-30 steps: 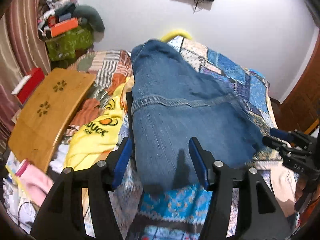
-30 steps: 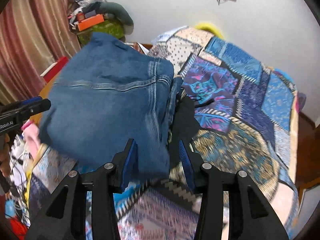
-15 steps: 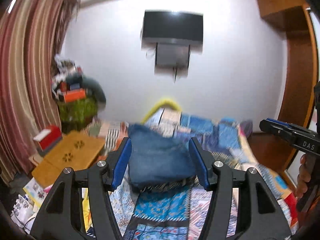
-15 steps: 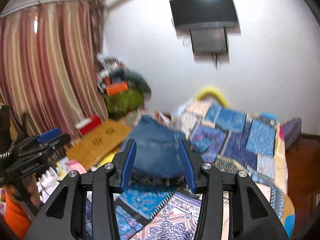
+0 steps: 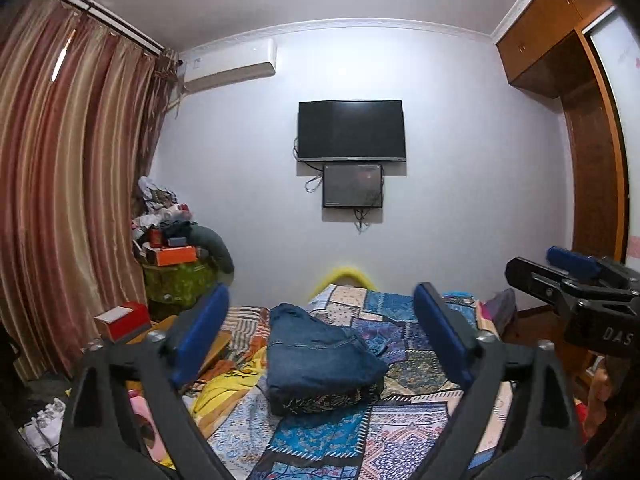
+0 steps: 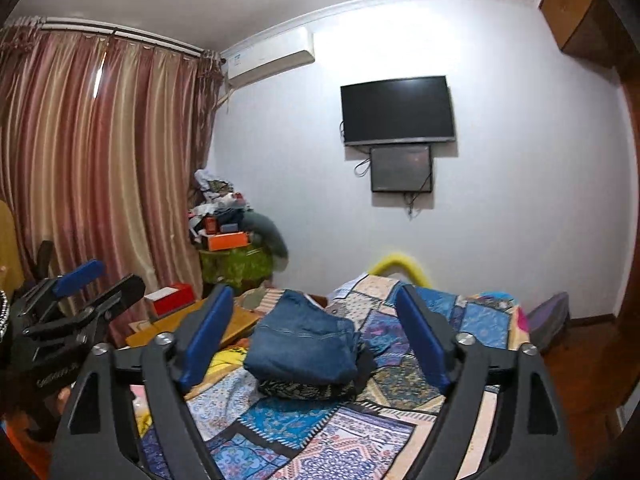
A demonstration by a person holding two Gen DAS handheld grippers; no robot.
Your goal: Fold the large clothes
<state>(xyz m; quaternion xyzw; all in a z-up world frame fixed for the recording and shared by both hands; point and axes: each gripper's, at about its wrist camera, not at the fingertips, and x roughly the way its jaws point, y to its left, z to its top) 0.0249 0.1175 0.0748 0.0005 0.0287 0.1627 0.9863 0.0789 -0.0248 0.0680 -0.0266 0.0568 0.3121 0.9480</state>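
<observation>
Denim jeans (image 5: 320, 356), folded and resting on a dark patterned garment (image 5: 324, 398) at the patchwork bed's (image 5: 400, 432) centre, mark the stacking step as apparently complete; left gripper (image 5: 320, 340) and right gripper (image 6: 312, 340) are opening, empty, so next select the yellow shirt (image 5: 224, 388) at 9 o'clock

Folded jeans (image 5: 320, 360) lie on the patchwork-quilted bed (image 5: 404, 344).

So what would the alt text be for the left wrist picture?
Folded blue jeans lie on a dark patterned garment on a patchwork bedspread, framed by the empty, opening left tongs. The right tongs show at the right edge; behind, a wall television and striped curtains.
</observation>
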